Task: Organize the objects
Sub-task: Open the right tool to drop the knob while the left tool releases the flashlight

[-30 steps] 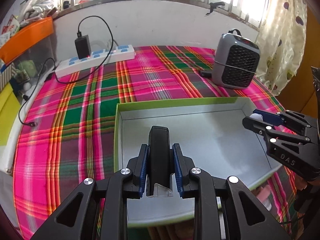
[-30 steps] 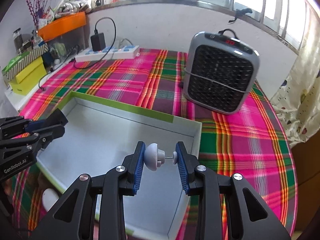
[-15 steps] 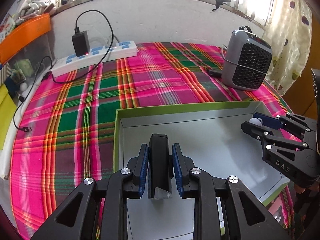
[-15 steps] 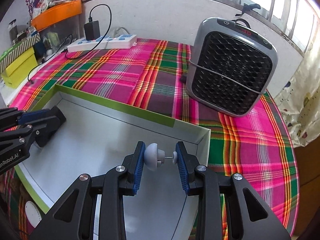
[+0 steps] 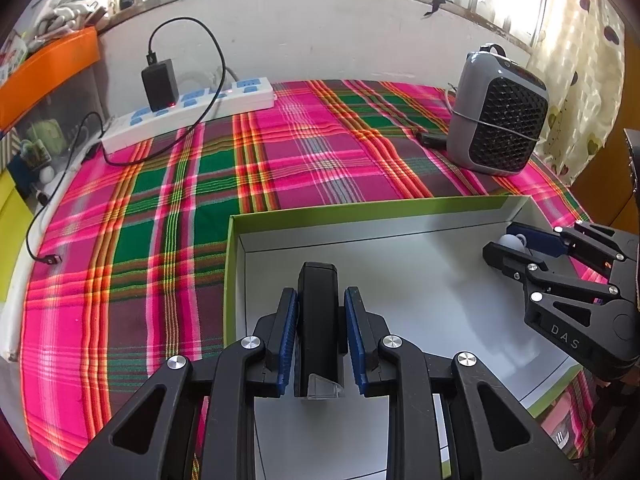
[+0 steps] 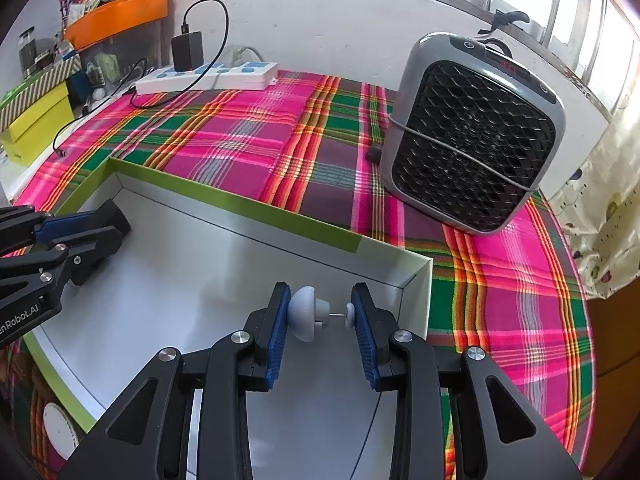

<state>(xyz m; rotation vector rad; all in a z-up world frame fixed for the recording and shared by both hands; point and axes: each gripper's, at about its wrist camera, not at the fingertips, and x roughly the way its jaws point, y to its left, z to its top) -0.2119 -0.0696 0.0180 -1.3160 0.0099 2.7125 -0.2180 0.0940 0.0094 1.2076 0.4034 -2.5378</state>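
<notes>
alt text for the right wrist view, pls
The right gripper pinches a small white knob-shaped piece above an open, green-edged white box. The left gripper holds a black object at left; a grey fan heater stands behind.

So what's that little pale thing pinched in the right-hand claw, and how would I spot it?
Start at the big shallow box with green rim on the plaid cloth; the right gripper hangs over its corner nearest the grey fan heater. Between its blue pads sits a small pale domed knob with a thin metal pin to a little cap, unlike the black block in the left gripper.
</notes>
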